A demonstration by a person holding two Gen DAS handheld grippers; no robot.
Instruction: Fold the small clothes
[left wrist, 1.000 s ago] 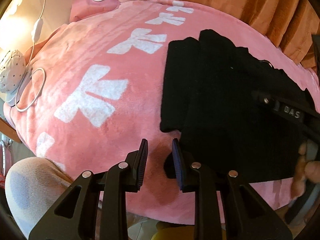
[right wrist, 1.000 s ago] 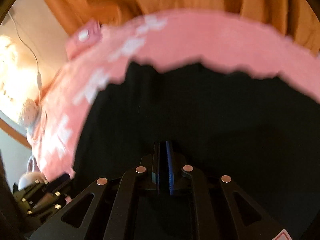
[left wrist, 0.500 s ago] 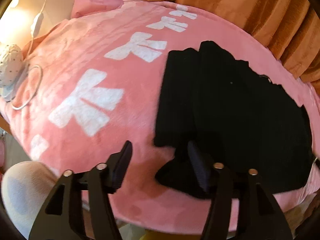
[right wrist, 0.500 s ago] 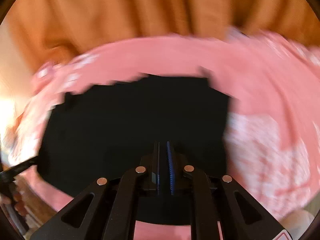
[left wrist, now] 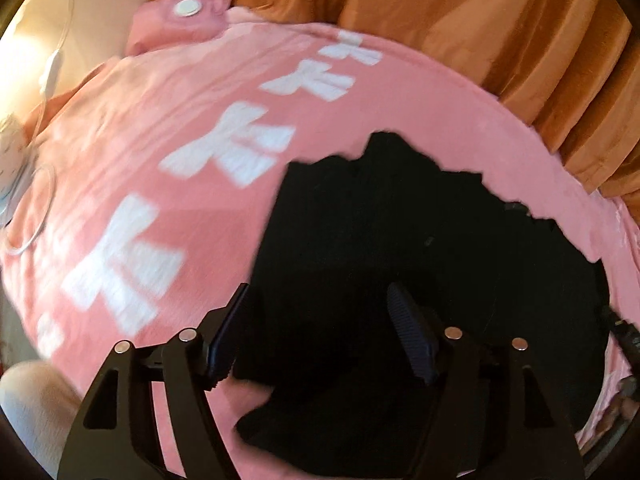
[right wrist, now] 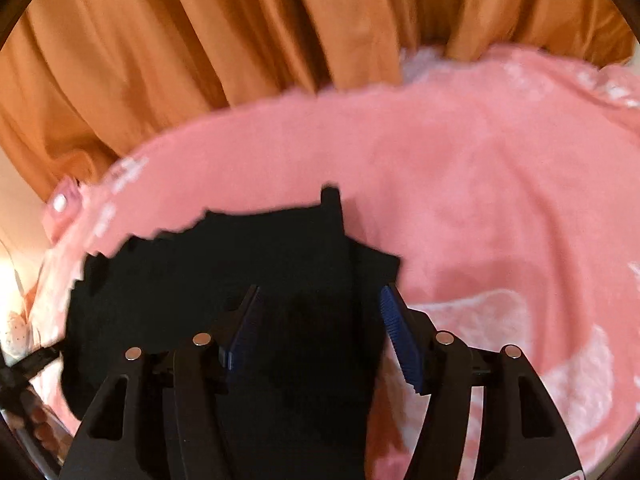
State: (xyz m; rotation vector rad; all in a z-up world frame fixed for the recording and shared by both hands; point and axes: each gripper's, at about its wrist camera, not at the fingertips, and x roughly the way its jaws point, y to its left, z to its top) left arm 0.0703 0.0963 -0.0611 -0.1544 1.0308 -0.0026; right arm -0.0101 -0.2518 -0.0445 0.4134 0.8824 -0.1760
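Taking the black garment as the landmark: far to its left, at the edge of the pink blanket, a white cable and a pale dotted object lie well apart from the work, out of the way of any fold. White bow prints run across the blanket just left of the garment's left edge. The garment itself lies on the blanket, spread dark and mostly flat, its far edge ragged in outline; motion blur hides finer layering.

The left gripper hangs over the garment's near left portion with its jaws spread wide and nothing between them, likely so it can straddle a thick edge of cloth before pinching. A loose dark flap sits just below its fingers.

Over the garment's near right portion, the right gripper is likewise spread wide and empty, the cloth lying directly under the gap. Both tools placed at opposite near sides suggests a paired grab of the hem for the next fold. Beyond the garment, orange curtains hang behind the blanket.
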